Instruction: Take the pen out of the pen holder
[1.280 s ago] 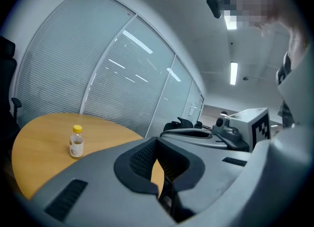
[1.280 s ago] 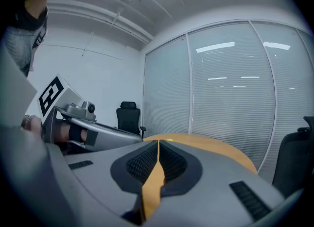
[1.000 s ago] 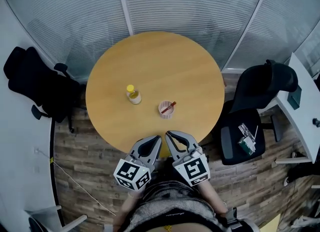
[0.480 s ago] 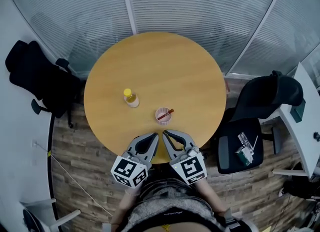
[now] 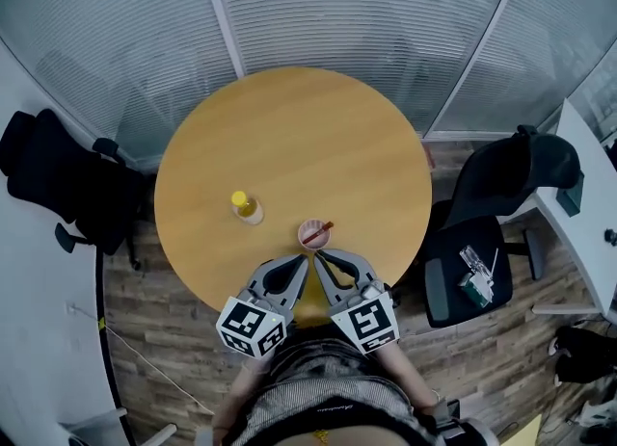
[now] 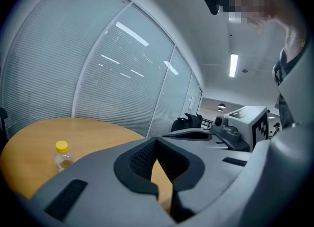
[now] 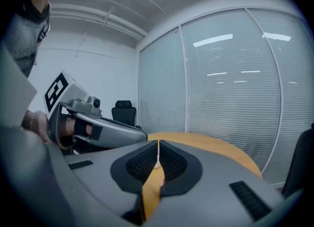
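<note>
A small pink pen holder (image 5: 312, 234) stands on the round wooden table (image 5: 289, 145) near its front edge, with a red pen (image 5: 320, 231) leaning in it. Both grippers hover side by side just in front of it, over the table's rim. My left gripper (image 5: 301, 265) has its jaws closed tip to tip, empty, and my right gripper (image 5: 321, 259) likewise. In the left gripper view the left gripper (image 6: 156, 142) shows its pads meeting; in the right gripper view the right gripper (image 7: 158, 147) does too. The holder is hidden in both gripper views.
A small bottle with a yellow cap (image 5: 244, 207) (image 6: 62, 155) stands left of the holder. Black office chairs sit at the left (image 5: 67, 184) and right (image 5: 492, 213) of the table. Glass walls with blinds (image 5: 318, 11) curve behind. A white desk (image 5: 588, 203) is at far right.
The view has shifted so the table, holder and bottle sit lower and closer to the grippers. Both grippers stay shut and side by side.
</note>
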Demonstrator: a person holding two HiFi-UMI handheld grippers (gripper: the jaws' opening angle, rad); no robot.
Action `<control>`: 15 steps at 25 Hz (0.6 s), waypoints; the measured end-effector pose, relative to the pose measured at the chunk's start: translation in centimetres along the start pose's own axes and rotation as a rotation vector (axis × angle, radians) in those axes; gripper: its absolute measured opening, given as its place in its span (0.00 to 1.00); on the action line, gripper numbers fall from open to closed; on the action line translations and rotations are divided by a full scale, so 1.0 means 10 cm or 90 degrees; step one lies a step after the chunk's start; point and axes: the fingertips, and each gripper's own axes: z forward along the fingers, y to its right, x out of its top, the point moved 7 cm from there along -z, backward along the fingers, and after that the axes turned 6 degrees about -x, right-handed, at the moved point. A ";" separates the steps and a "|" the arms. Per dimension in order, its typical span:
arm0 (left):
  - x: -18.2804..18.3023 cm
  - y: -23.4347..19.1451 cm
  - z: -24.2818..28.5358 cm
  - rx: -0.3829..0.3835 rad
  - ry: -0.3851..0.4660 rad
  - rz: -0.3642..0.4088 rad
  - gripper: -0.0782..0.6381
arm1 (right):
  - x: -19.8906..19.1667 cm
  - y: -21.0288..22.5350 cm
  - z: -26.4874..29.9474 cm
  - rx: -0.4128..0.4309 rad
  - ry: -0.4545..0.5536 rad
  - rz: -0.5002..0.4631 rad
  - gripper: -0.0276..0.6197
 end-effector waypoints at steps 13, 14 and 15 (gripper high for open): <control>0.01 -0.28 0.02 -0.044 -0.025 -0.009 0.12 | -0.03 0.00 0.26 -0.047 -0.024 0.015 0.08; 0.01 -0.30 0.01 -0.044 -0.025 -0.010 0.12 | -0.05 0.01 0.28 -0.051 -0.028 0.015 0.08; 0.01 -0.32 0.00 -0.043 -0.026 -0.011 0.12 | -0.07 0.03 0.29 -0.056 -0.031 0.015 0.08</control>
